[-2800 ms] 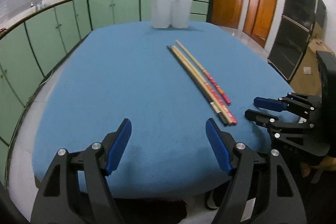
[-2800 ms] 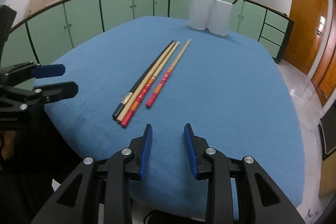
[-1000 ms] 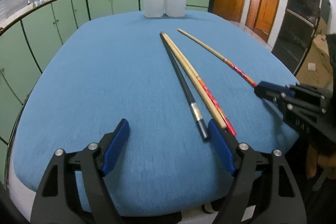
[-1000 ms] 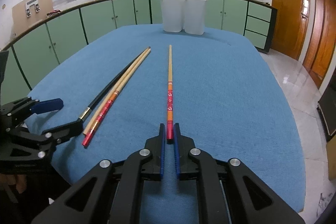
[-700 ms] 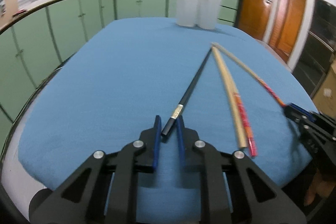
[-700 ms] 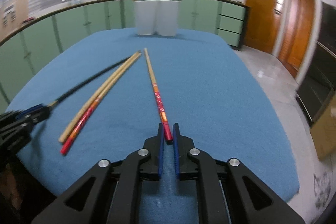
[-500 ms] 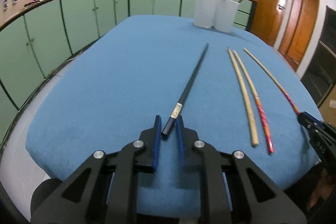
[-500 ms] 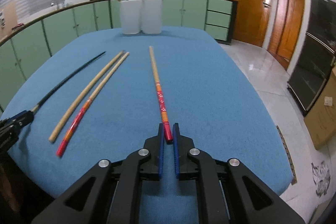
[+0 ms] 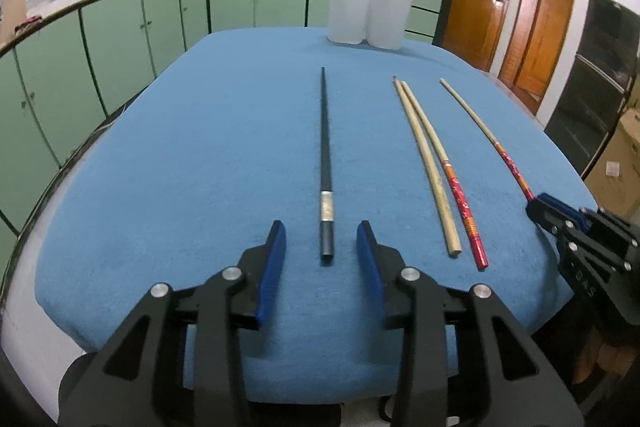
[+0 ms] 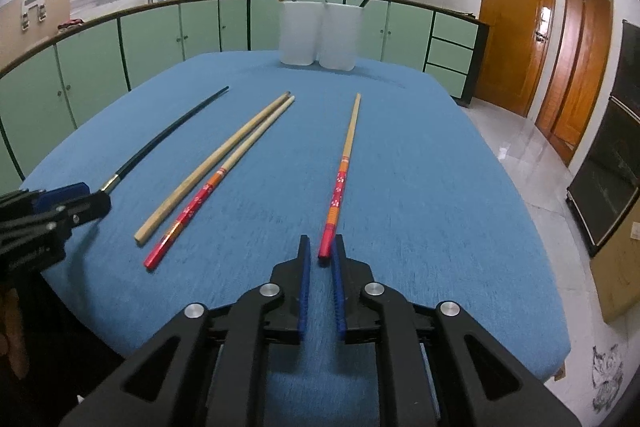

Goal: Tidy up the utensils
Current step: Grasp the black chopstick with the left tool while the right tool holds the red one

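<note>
Black chopstick (image 9: 325, 163) lies between parted left gripper (image 9: 320, 245) jaws (untouched).

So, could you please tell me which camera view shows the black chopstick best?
The left wrist view: the black chopstick lies whole, centred and straight ahead, silver band visible. In the right wrist view it curves along the left edge, its near end hidden behind the left hand-held gripper.

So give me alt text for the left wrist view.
Left gripper, jaws open, straddles the near end of a black chopstick lying on a blue table. To the right lie three more chopsticks, the right gripper at the farthest one; two white cups stand at the back.
</note>
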`<state>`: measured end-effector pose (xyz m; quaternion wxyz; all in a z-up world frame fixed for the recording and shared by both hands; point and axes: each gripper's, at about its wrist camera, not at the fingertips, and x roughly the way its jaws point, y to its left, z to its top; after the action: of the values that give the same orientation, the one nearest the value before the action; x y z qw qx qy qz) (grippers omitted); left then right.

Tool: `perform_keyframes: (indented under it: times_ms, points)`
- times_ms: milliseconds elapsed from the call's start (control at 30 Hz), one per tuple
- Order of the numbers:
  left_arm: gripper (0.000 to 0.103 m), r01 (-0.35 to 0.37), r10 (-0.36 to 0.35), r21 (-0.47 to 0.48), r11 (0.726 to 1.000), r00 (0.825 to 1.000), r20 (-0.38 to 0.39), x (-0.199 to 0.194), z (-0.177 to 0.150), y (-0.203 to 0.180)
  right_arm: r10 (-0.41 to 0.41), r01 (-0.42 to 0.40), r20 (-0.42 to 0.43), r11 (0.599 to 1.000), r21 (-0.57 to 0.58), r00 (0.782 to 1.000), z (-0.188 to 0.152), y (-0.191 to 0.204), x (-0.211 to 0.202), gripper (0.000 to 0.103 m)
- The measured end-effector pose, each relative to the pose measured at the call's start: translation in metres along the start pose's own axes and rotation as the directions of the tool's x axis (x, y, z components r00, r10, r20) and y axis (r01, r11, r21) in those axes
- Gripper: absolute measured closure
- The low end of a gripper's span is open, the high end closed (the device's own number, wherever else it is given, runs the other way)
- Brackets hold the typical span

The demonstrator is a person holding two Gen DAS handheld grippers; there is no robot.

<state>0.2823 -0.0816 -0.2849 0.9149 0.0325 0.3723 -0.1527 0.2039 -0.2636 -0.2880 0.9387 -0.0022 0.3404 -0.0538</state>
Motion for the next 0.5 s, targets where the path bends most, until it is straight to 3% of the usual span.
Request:
perform_keyframes:
  times_ms: [133,167,500]
  points:
    - [0.094,0.022,-0.022,-0.015,1.0,1.0,0.009,0.002,0.002,0.006,-0.004,0.004,0.009,1.0,-0.013,1.0,-0.002,0.0,0.0,0.095]
    - [0.097,0.026,-0.026,-0.025,0.999,1.0,0.009,0.001,0.003,0.009,0.0,0.0,0.006,1.0,-0.007,1.0,-0.001,-0.001,-0.001,0.095]
    - [0.097,0.036,-0.035,-0.051,0.998,0.999,0.013,-0.047,0.02,0.013,0.059,-0.061,0.021,0.996,0.071,0.998,0.018,-0.02,-0.063,0.097]
